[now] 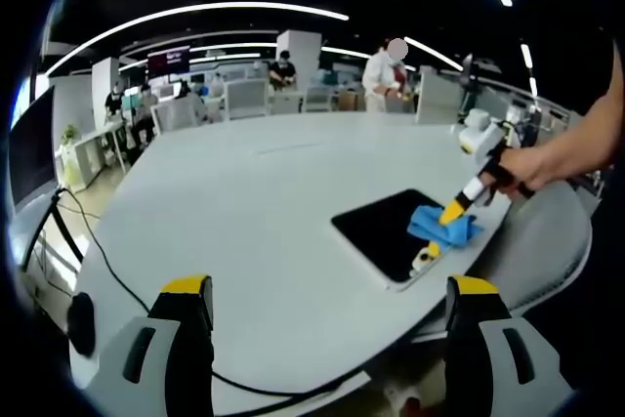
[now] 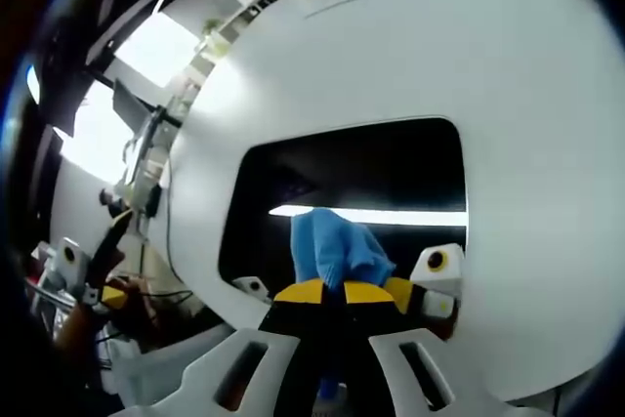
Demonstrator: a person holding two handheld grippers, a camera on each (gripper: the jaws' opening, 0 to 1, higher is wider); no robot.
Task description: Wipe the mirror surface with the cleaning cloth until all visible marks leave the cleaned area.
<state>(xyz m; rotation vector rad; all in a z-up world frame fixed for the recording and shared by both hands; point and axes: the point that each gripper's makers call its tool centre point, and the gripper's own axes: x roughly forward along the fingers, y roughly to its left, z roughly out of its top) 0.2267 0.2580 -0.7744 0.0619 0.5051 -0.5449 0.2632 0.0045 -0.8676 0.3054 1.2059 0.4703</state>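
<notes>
The right gripper [image 2: 342, 292] has its yellow-tipped jaws pinched together on the blue cleaning cloth [image 2: 334, 246], and the cloth is pressed against the dark mirror [image 2: 361, 168]. In the left gripper view the same gripper comes in from the right, held by a person's hand [image 1: 532, 165], with the cloth bunched under its tips on the mirror's near end. The left gripper [image 1: 327, 300] hangs above the tabletop's near edge with its jaws spread wide and nothing between them.

The mirror lies flat near the right edge of the white round tabletop [image 1: 254, 202]. The cloth and jaw tips cover part of the glass, so I can't make out any marks beneath them, and the rest of the glass reads as plain black with one bright strip of reflected light. A small white clip [image 2: 437, 263] sits at the mirror's corner beside the jaws. A black cable [image 1: 107, 266] trails along the tabletop's left edge. The middle and far side of the tabletop lie open.
</notes>
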